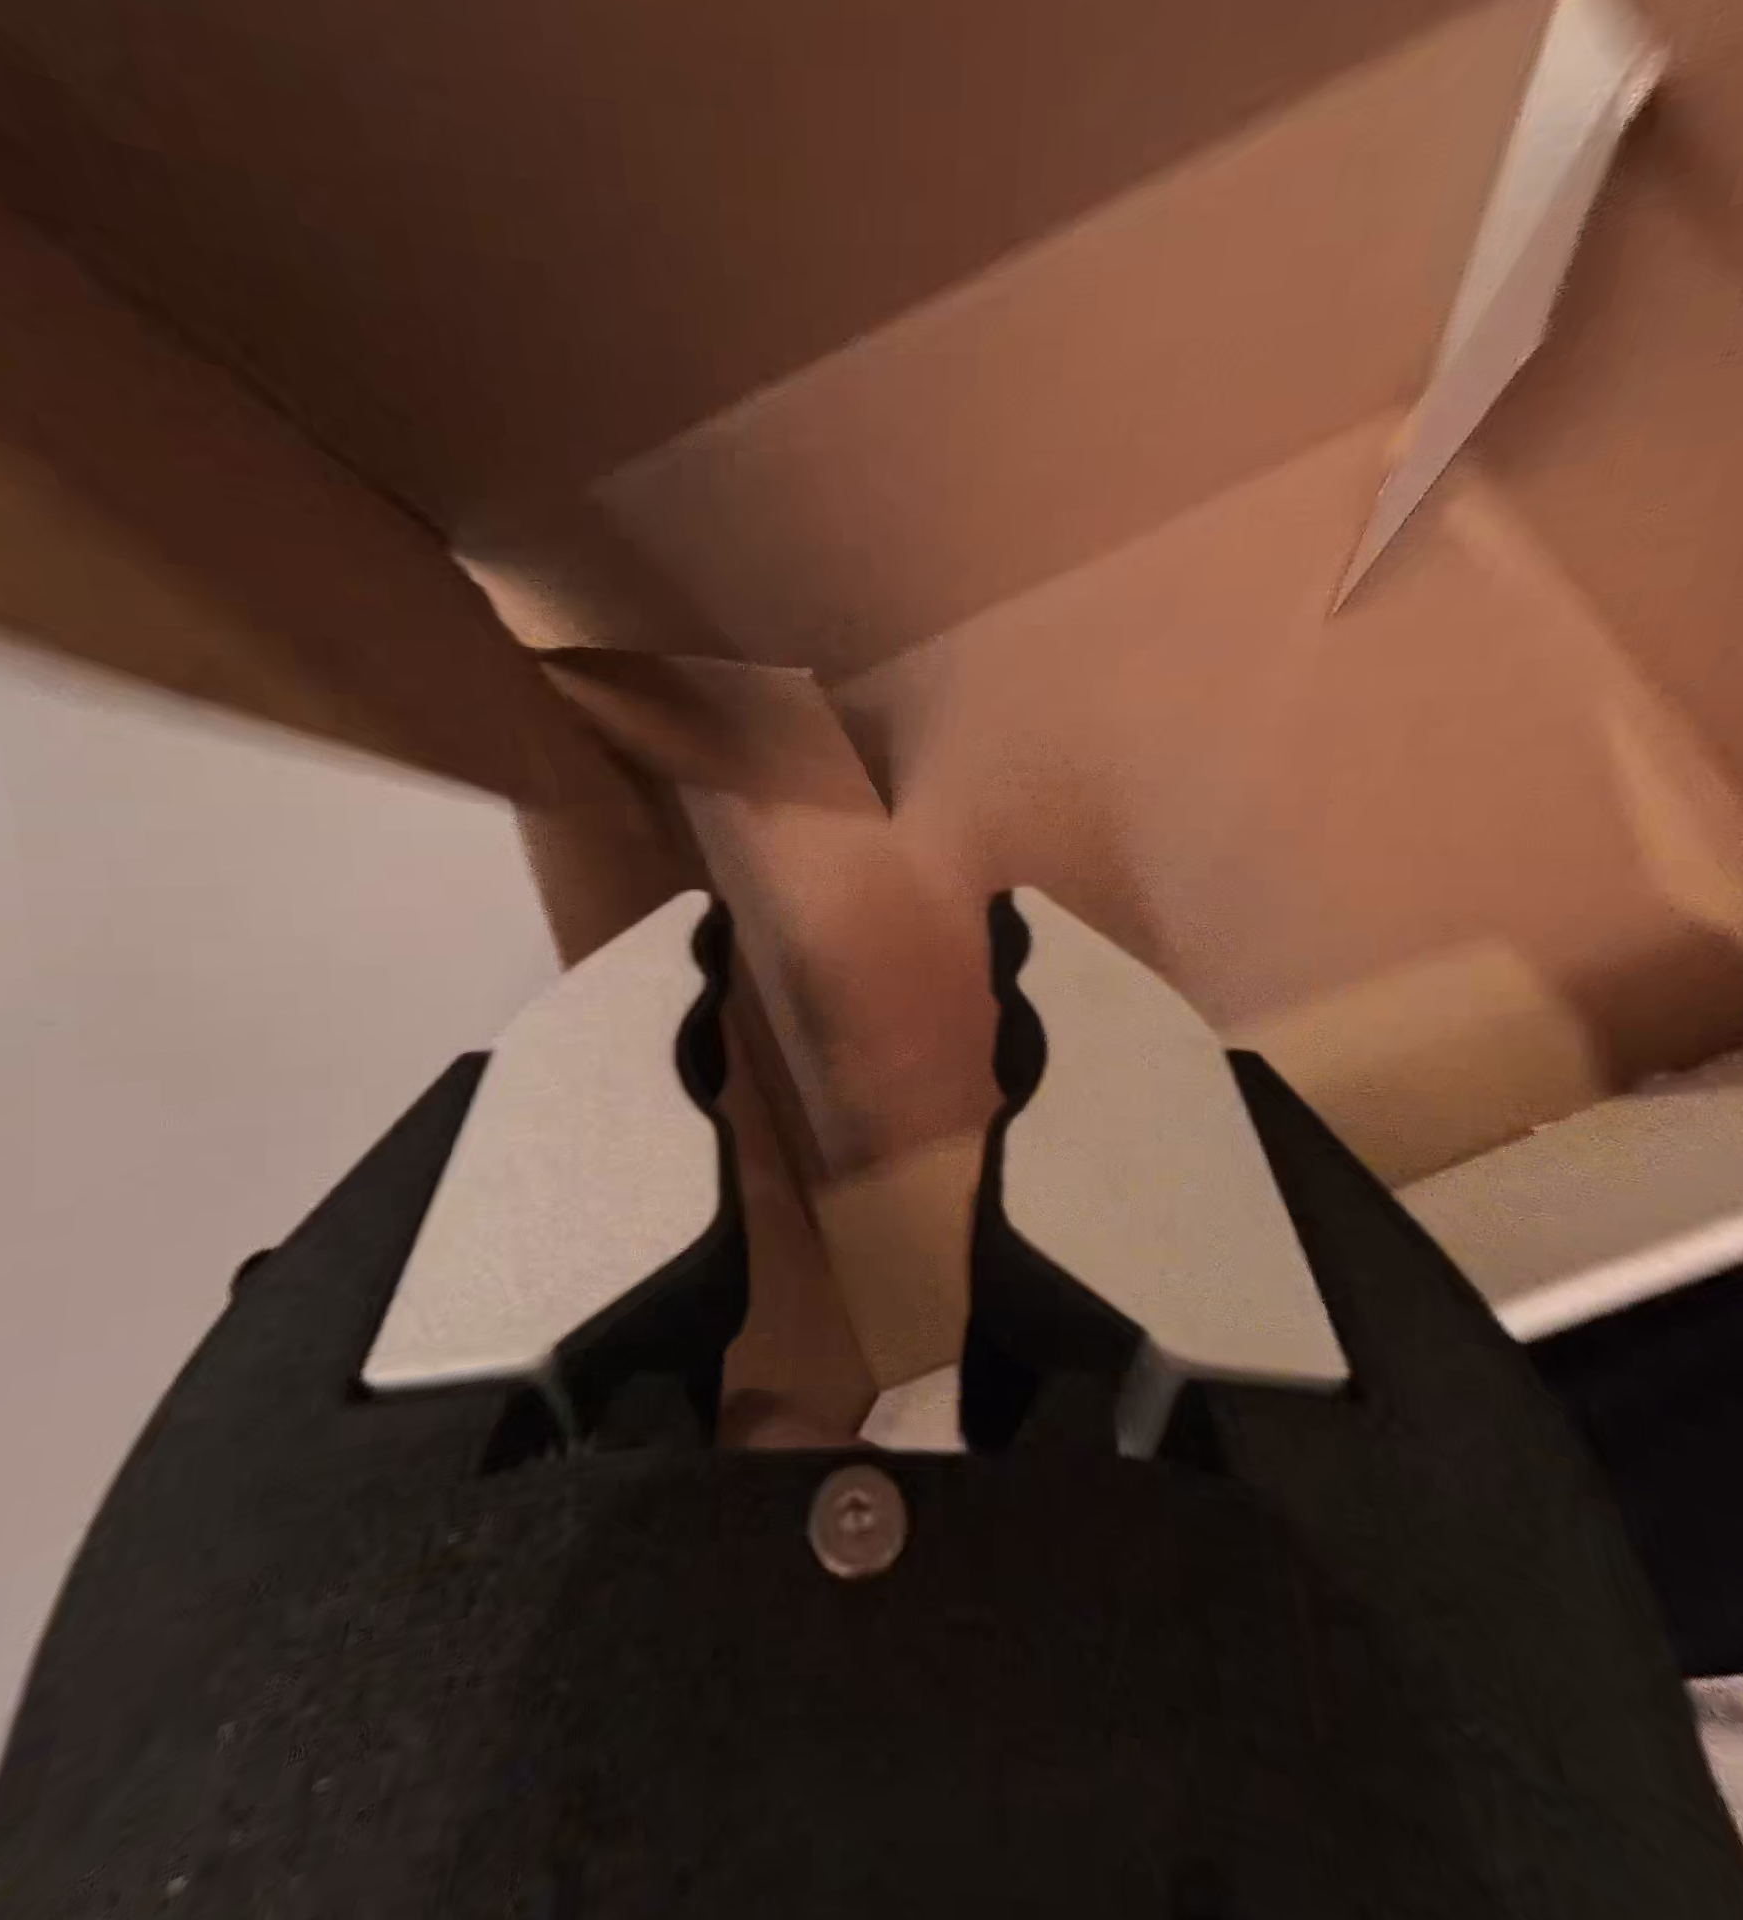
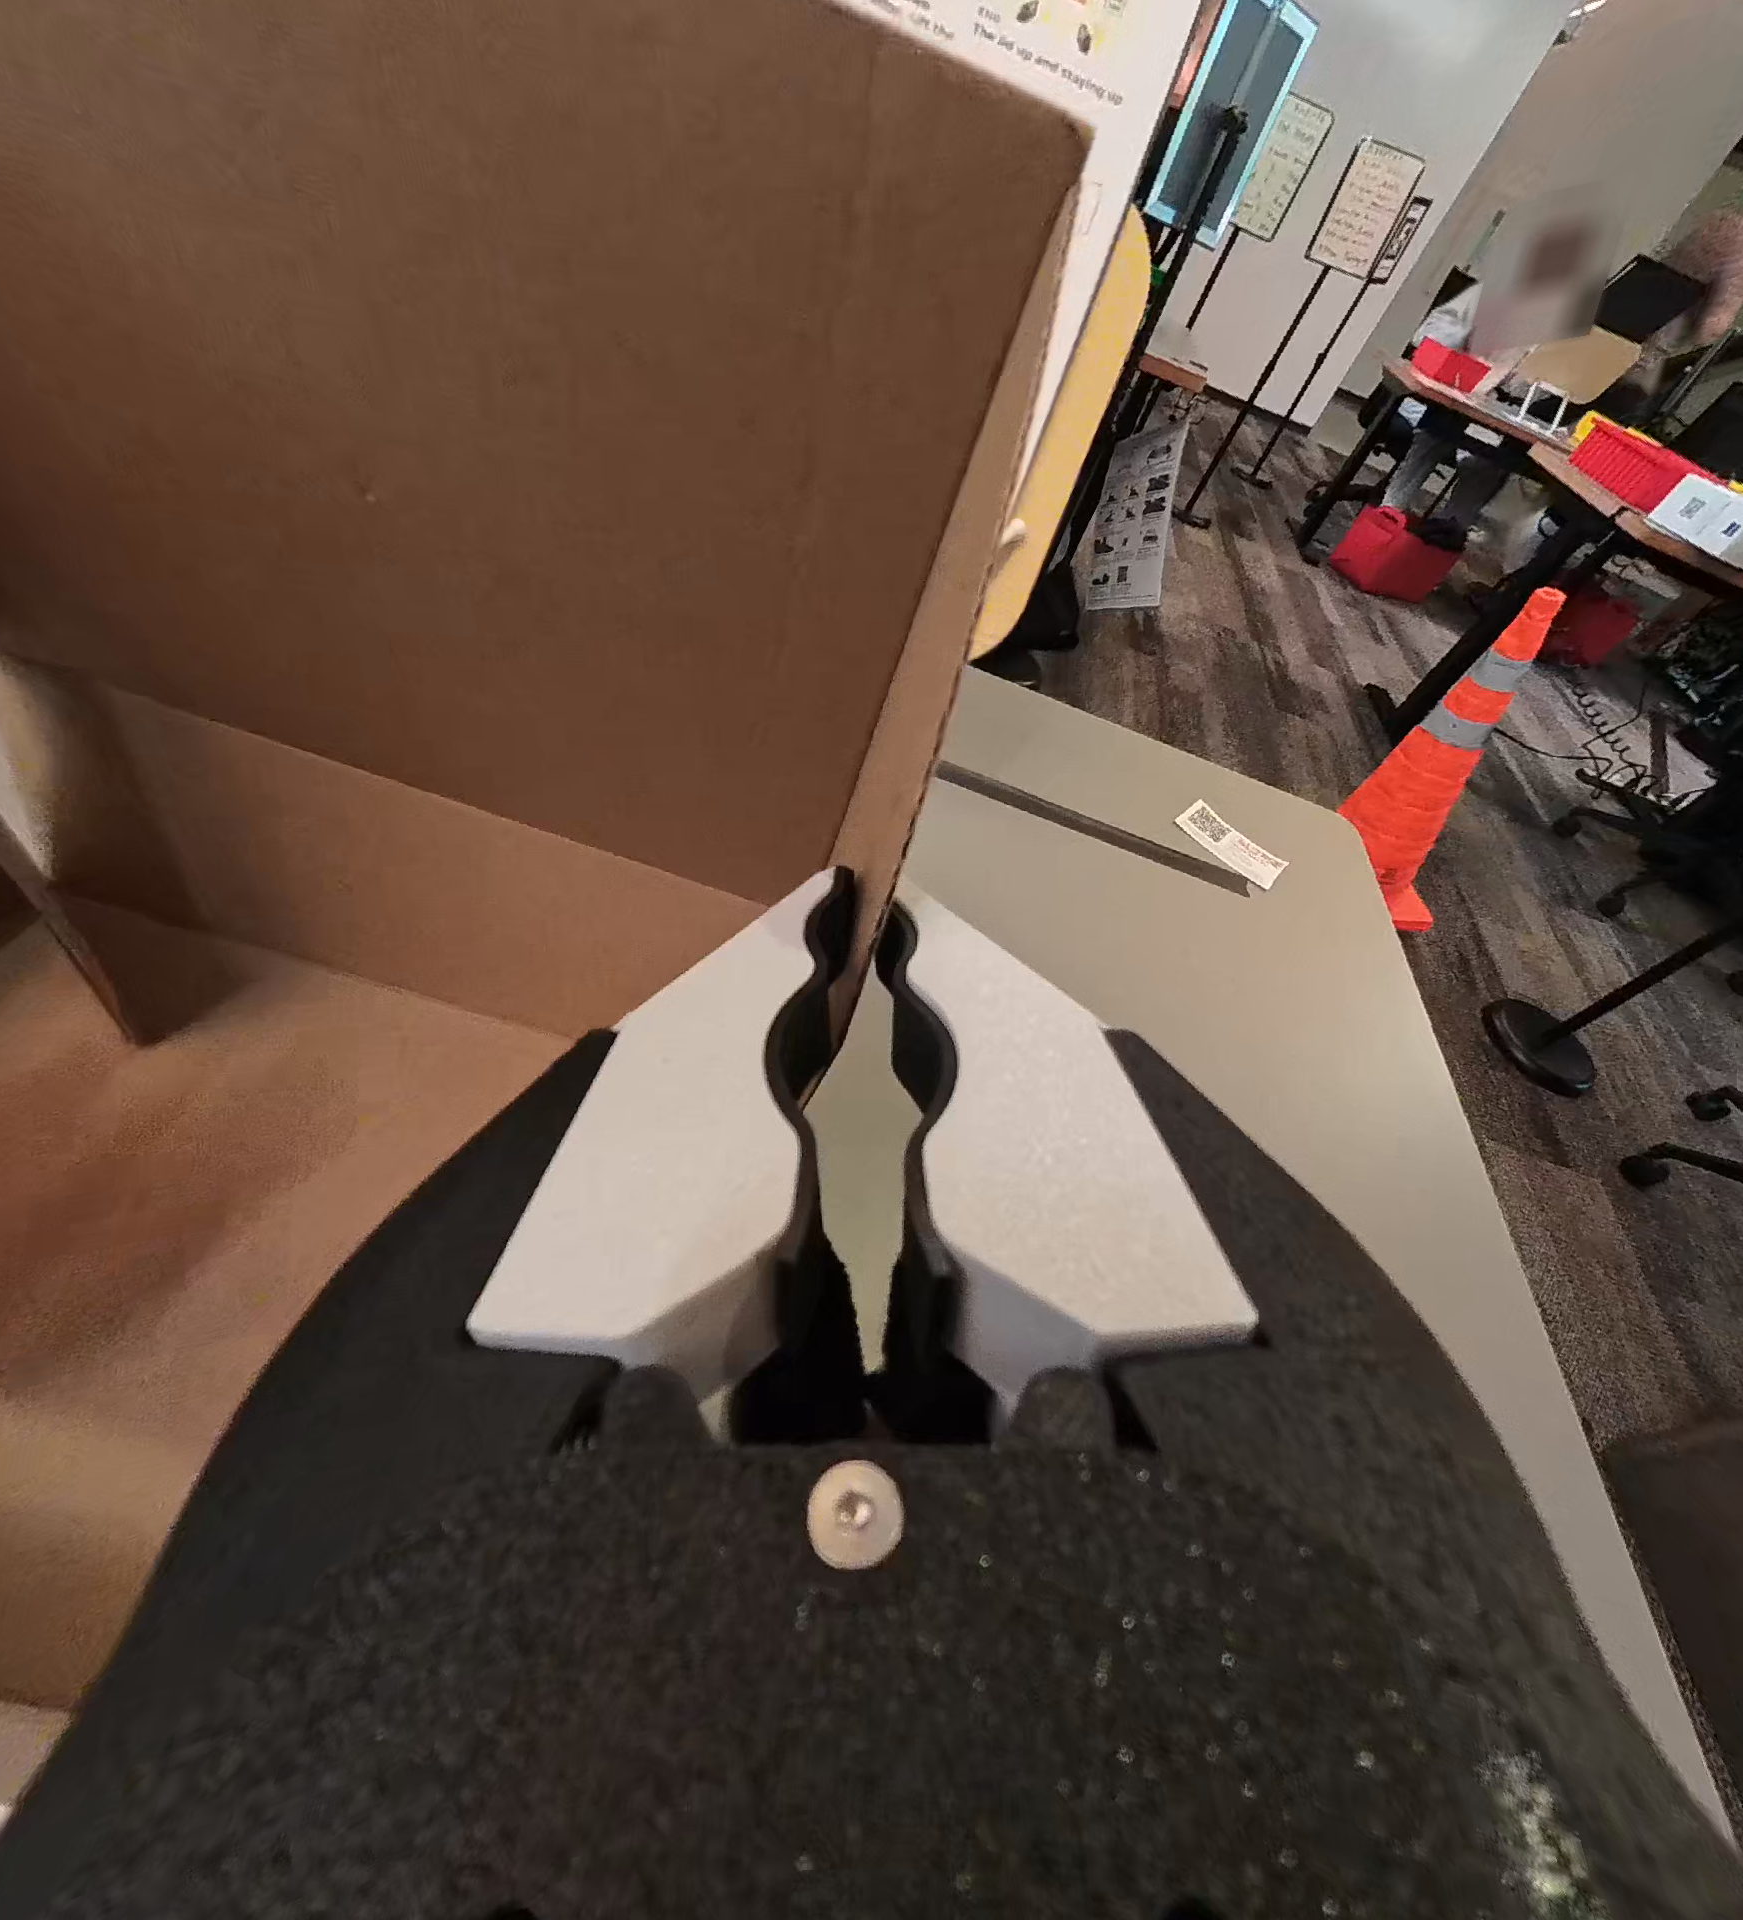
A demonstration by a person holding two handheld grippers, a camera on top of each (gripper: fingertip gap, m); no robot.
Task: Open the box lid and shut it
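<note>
A brown cardboard box [image 2: 171, 1195] sits open on a grey table [image 2: 1210, 1039]. Its lid [image 2: 482, 416] stands raised, almost upright. My right gripper [image 2: 869, 904] is shut on the lid's right edge, which is pinched between the fingertips. In the blurred left wrist view the lid's underside [image 1: 431, 260] hangs overhead and the box inside [image 1: 1262, 779] lies ahead. My left gripper [image 1: 856, 904] is open at the box's near left corner. A thin cardboard wall edge [image 1: 784, 1091] runs between its fingers without being pinched.
A white sticker [image 2: 1231, 828] and a dark slot [image 2: 1085, 821] are on the table right of the box. Beyond the table edge are an orange cone [image 2: 1438, 748], office chairs [image 2: 1729, 1143], sign stands [image 2: 1355, 208], and tables with red bins [image 2: 1625, 468]. A person [image 2: 1740, 260] stands far right. The tips of one gripper are about 25 centimeters away from the tips of the other.
</note>
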